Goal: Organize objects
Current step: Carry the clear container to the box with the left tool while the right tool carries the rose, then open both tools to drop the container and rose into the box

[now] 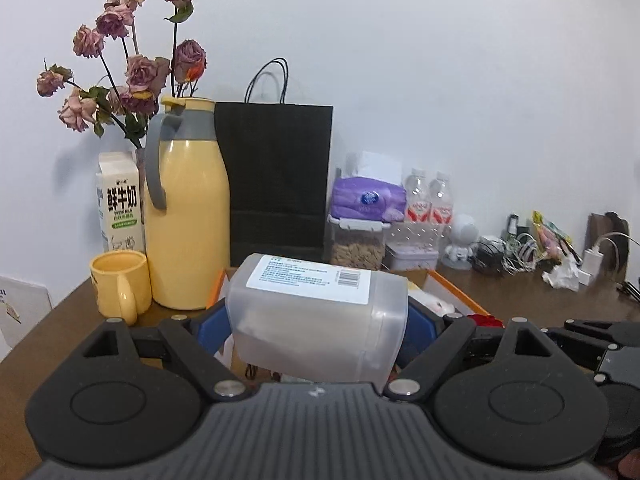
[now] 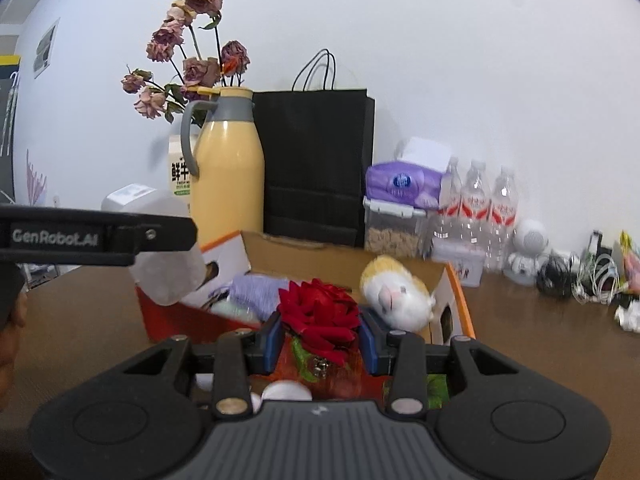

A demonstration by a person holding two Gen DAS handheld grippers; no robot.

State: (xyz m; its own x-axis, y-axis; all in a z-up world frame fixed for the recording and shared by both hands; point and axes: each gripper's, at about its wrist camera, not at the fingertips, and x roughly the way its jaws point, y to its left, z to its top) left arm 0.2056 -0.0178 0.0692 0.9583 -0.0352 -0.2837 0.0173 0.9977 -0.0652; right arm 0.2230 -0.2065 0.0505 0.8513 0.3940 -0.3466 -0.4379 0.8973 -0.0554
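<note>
On the left, my left gripper (image 1: 316, 332) is clamping the frosted plastic container (image 1: 320, 312) wide-jawed above the cardboard box (image 2: 344, 256); rightward, my right gripper (image 2: 320, 340) is pinching the red rose (image 2: 320, 308). The plush toy (image 2: 396, 296) is waiting inside, unsorted.

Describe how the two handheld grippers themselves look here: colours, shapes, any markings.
Both are matte black with a grey ribbed centre plate, two round black discs, angled linkage arms with silver pivot pins, and blue finger pads. The left gripper shows in its own view; the right gripper likewise. In the right view the left one's side reads "GenRobot.AI" in grey lettering.
</note>
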